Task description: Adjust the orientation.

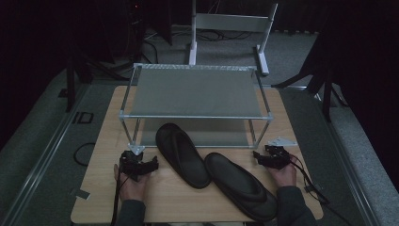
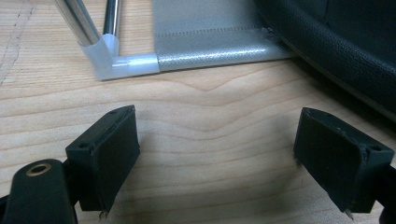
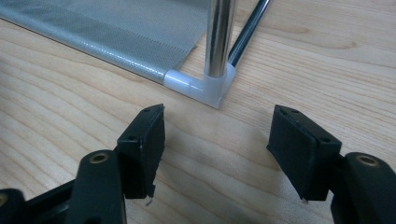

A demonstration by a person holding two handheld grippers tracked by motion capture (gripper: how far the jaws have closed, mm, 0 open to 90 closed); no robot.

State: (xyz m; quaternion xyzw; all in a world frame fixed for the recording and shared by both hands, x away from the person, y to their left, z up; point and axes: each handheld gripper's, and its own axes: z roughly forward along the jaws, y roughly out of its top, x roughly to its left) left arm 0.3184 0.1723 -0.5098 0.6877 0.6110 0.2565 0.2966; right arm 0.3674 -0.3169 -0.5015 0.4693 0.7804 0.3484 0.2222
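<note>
Two black slippers lie on the wooden table [image 1: 108, 188] in front of a two-tier shoe rack [image 1: 195, 92]. One slipper [image 1: 181, 153] has its toe under the rack's lower shelf; the other slipper [image 1: 240, 186] lies nearer, to the right. My left gripper [image 1: 149, 165] rests on the table left of the slippers, open, nothing between its jaws. In the left gripper view it [image 2: 217, 156] faces the rack's front-left corner foot [image 2: 116, 63], with a slipper's edge [image 2: 345, 51] at right. My right gripper [image 1: 262, 157] sits right of the slippers, open and empty; in its own view it [image 3: 217, 149] faces the front-right corner foot [image 3: 205, 88].
The rack's grey mesh shelves [image 3: 116, 32] span most of the table's far half. A white frame [image 1: 230, 28] stands on the floor behind the table. Cables trail from both grippers toward the table's near edge. Bare wood lies at the near left.
</note>
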